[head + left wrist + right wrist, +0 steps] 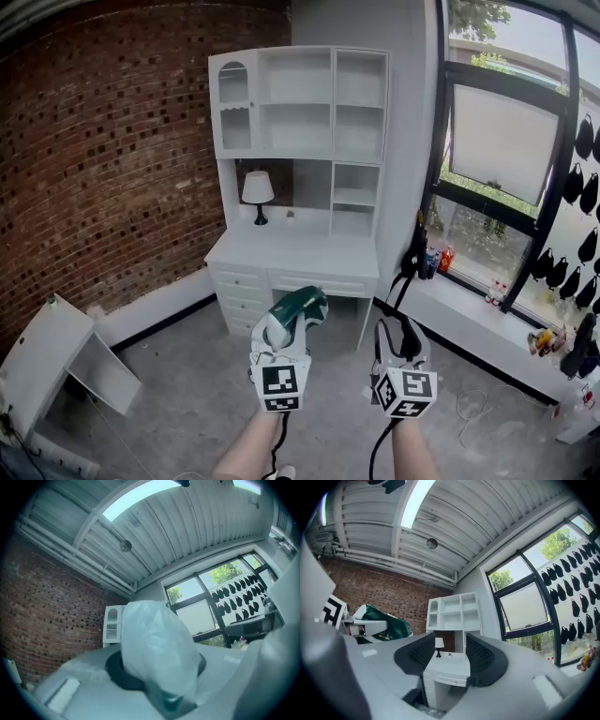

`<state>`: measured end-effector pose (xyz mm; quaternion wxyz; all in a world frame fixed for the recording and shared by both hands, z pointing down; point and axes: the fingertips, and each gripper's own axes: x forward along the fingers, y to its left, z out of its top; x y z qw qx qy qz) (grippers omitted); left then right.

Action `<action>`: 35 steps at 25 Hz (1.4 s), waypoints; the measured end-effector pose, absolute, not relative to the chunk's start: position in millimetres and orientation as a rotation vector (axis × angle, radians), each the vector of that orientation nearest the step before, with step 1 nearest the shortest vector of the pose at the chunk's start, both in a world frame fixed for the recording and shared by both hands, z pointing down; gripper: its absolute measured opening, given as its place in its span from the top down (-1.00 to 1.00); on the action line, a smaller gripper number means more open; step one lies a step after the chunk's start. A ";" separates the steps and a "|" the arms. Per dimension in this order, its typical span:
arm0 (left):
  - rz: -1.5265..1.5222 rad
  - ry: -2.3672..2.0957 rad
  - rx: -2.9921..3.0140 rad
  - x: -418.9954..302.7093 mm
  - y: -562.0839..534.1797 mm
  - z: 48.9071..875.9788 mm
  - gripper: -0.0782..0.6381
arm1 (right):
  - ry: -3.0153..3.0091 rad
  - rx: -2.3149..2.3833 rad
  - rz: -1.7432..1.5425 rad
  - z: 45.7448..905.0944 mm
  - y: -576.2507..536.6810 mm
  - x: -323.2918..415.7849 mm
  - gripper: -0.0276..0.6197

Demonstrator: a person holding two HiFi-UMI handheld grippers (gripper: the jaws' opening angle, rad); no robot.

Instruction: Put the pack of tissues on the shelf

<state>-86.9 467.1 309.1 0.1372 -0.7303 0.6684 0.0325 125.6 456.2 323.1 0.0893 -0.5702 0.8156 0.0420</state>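
The pack of tissues (pixel 302 307) is green and white, wrapped in plastic, and my left gripper (pixel 289 321) is shut on it at mid height in front of the desk. In the left gripper view the pack (pixel 157 648) fills the space between the jaws and hides most of what lies ahead. My right gripper (pixel 401 339) hangs beside it on the right, open with nothing between its pads (pixel 480 656). The white shelf unit (pixel 300 103) stands on a white desk (pixel 295 255) against the far wall, its compartments bare. From the right gripper view the shelf (pixel 453 613) lies straight ahead and the pack (pixel 386 623) is at the left.
A small lamp (pixel 258 192) stands on the desk under the shelves. A brick wall (pixel 103 159) runs along the left. A white cabinet (pixel 66 366) lies tipped on the floor at the left. A window sill (pixel 469 314) with bottles runs along the right.
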 end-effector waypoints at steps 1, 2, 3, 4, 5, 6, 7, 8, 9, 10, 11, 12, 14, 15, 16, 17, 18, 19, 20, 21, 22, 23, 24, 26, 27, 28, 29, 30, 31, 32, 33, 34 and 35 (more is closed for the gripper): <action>0.097 1.934 -2.119 -88.8 461.2 311.8 0.44 | 2.424 -1.696 0.121 325.5 451.5 123.9 0.26; 0.100 1.932 -2.126 -91.4 454.4 314.0 0.44 | 2.422 -1.698 0.117 327.7 445.6 121.4 0.26; 0.102 1.928 -2.133 -94.3 446.8 315.9 0.44 | 2.421 -1.702 0.115 329.4 438.8 118.1 0.26; 0.102 1.921 -2.140 -97.4 438.8 317.5 0.44 | 2.418 -1.708 0.113 330.8 431.5 114.5 0.26; 0.101 1.912 -2.147 -100.7 430.5 318.8 0.44 | 2.414 -1.715 0.109 332.0 424.0 110.8 0.26; 0.101 1.904 -2.153 -104.4 421.9 319.5 0.44 | 2.406 -1.722 0.104 332.6 416.4 107.1 0.26; 0.102 1.897 -2.159 -108.7 413.0 319.5 0.44 | 2.398 -1.729 0.101 332.4 408.7 103.0 0.26; 0.104 1.891 -2.164 -113.9 403.7 318.7 0.44 | 2.391 -1.735 0.102 331.2 401.0 98.3 0.26; 0.107 1.886 -2.167 -119.4 394.1 317.0 0.44 | 2.385 -1.741 0.109 329.1 393.1 92.9 0.26; 0.113 1.878 -2.170 -125.0 384.5 314.5 0.44 | 2.378 -1.746 0.118 326.2 385.1 87.5 0.26; 0.119 1.868 -2.172 -130.1 375.0 311.4 0.44 | 2.369 -1.750 0.126 322.7 377.0 82.3 0.26; 0.125 1.857 -2.174 -134.8 366.0 308.3 0.44 | 2.359 -1.754 0.134 319.5 369.3 77.6 0.26; 0.133 1.837 -2.179 -144.4 350.0 304.5 0.44 | 2.340 -1.764 0.146 315.5 356.1 68.1 0.26; 0.134 1.829 -2.184 -149.5 342.8 303.8 0.44 | 2.334 -1.770 0.152 314.7 350.2 62.9 0.26; 0.133 1.820 -2.188 -154.7 335.8 303.7 0.44 | 2.328 -1.776 0.156 314.2 344.6 57.7 0.26; 0.131 1.811 -2.194 -159.6 329.2 303.9 0.44 | 2.321 -1.783 0.158 313.7 339.2 52.9 0.26; 0.128 1.804 -2.200 -164.1 323.0 304.5 0.44 | 2.312 -1.791 0.158 313.4 334.5 48.9 0.26; 0.125 1.798 -2.206 -167.8 317.3 305.6 0.44 | 2.304 -1.799 0.157 313.6 330.3 45.9 0.26; 0.124 1.796 -2.213 -170.6 311.9 307.0 0.44 | 2.299 -1.806 0.154 314.4 326.6 44.0 0.26; 0.125 1.796 -2.221 -172.4 306.7 308.5 0.44 | 2.296 -1.813 0.151 315.5 323.1 42.9 0.26; 0.127 1.797 -2.228 -173.1 301.9 309.7 0.44 | 2.298 -1.819 0.148 316.9 319.6 42.3 0.26; 0.130 1.797 -2.234 -173.2 297.2 310.5 0.44 | 2.302 -1.824 0.145 318.1 315.8 42.1 0.26; 0.131 1.796 -2.239 -172.8 292.5 311.0 0.44 | 2.306 -1.829 0.143 319.2 311.5 42.0 0.26; 0.127 1.789 -2.248 -171.7 282.9 313.0 0.44 | 2.305 -1.837 0.134 321.6 301.3 42.6 0.26; 0.121 1.787 -2.253 -171.0 278.2 314.9 0.44 | 2.302 -1.840 0.127 323.1 296.0 43.3 0.26; 0.116 1.787 -2.258 -170.2 273.9 317.4 0.44 | 2.302 -1.841 0.119 324.8 290.8 44.2 0.26; 0.109 1.790 -2.262 -169.2 269.8 320.6 0.44 | 2.306 -1.841 0.111 327.0 285.8 45.3 0.26; 0.102 1.796 -2.264 -168.0 265.4 324.0 0.44 | 2.312 -1.838 0.104 329.7 280.4 46.5 0.26; 0.095 1.804 -2.263 -166.6 260.5 327.0 0.44 | 2.320 -1.833 0.097 332.6 274.4 47.9 0.26; 0.090 1.812 -2.260 -164.9 254.8 329.1 0.44 | 2.328 -1.827 0.091 335.4 267.5 49.8 0.26; 0.086 1.820 -2.253 -162.7 248.5 330.2 0.44 | 2.336 -1.819 0.085 337.8 259.6 52.3 0.26; 0.082 1.826 -2.245 -160.0 241.8 330.4 0.44 | 2.341 -1.811 0.079 339.7 251.1 55.2 0.26; 0.079 1.830 -2.236 -157.1 234.7 330.1 0.44 | 2.346 -1.802 0.072 341.1 241.9 58.1 0.26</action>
